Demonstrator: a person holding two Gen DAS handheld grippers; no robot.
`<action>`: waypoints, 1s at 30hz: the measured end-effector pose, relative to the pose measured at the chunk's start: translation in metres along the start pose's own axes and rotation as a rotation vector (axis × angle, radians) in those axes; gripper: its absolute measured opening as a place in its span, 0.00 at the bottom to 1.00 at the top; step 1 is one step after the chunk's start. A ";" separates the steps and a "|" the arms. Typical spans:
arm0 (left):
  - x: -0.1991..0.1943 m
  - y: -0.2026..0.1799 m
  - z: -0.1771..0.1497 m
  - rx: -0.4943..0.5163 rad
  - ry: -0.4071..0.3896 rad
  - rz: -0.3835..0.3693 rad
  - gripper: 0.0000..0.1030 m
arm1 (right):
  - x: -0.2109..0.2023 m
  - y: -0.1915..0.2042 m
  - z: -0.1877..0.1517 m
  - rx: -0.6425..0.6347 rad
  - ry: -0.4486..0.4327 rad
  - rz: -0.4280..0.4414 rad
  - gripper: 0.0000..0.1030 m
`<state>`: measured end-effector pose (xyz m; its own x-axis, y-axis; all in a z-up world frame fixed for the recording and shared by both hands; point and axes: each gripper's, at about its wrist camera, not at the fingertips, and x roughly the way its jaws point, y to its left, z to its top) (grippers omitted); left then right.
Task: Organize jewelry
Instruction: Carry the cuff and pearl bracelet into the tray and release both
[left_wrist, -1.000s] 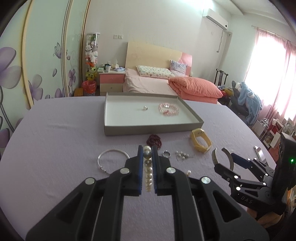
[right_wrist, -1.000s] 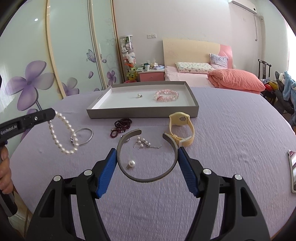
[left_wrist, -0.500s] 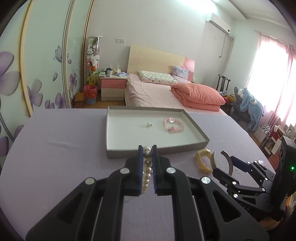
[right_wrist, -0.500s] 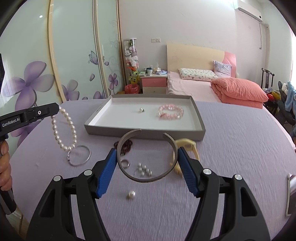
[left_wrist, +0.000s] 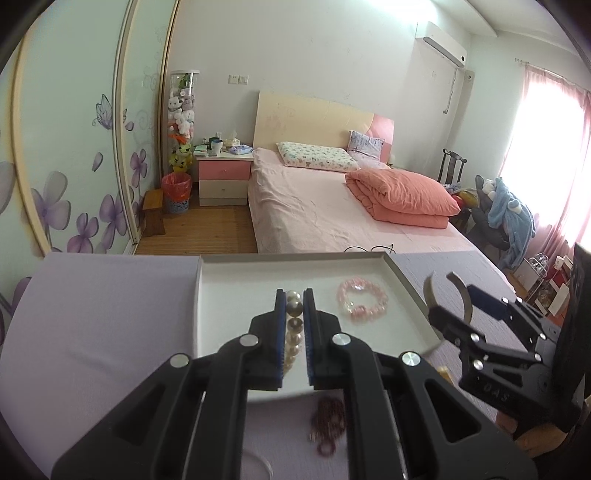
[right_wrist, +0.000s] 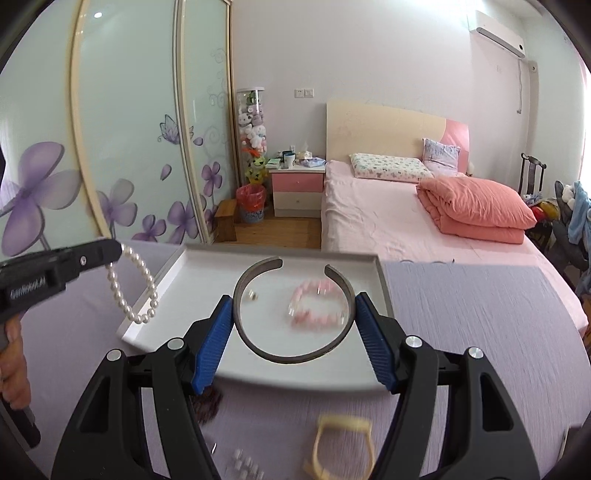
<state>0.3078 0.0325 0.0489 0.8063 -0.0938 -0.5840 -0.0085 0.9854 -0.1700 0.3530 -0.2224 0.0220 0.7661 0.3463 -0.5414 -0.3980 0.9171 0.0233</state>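
Nearest on the purple table (right_wrist: 461, 332) lie the pieces not yet put away: a dark red bead bracelet (left_wrist: 328, 421), a yellow band (right_wrist: 341, 439) and some small pearl bits (right_wrist: 245, 463), blurred at the near edge.

Just past them, 2 grippers are over the near part of the tray (right_wrist: 382, 291). The left gripper (left_wrist: 294, 306) is squeezed almost shut on a pearl bracelet (right_wrist: 133, 286), which hangs down in a loop above the tray's left side. The right gripper (right_wrist: 294, 314) has its jaws wide, and its blue pads press on the 2 sides of a grey open bangle (right_wrist: 291, 356), holding it flat above the tray's middle.

Farther in, a pink bead bracelet (left_wrist: 362, 301) and a tiny ring (right_wrist: 252, 294) already rest on the tray floor.

The step in hand looks like carrying both pieces to the tray. The next move likely calls for lowering each one onto a bare spot, away from the pink bracelet and the ring, then letting go gently so nothing bounces out.
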 end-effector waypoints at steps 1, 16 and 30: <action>0.010 0.000 0.004 -0.001 0.003 0.003 0.09 | 0.008 -0.002 0.004 -0.001 0.001 0.001 0.66; 0.097 0.015 0.019 -0.017 0.065 0.049 0.09 | 0.080 -0.017 0.007 0.044 0.111 0.000 0.66; 0.122 0.027 0.018 -0.039 0.099 0.074 0.11 | 0.094 -0.020 0.006 0.053 0.140 -0.006 0.66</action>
<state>0.4169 0.0505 -0.0129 0.7401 -0.0367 -0.6715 -0.0901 0.9841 -0.1531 0.4357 -0.2070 -0.0247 0.6889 0.3130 -0.6538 -0.3633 0.9296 0.0623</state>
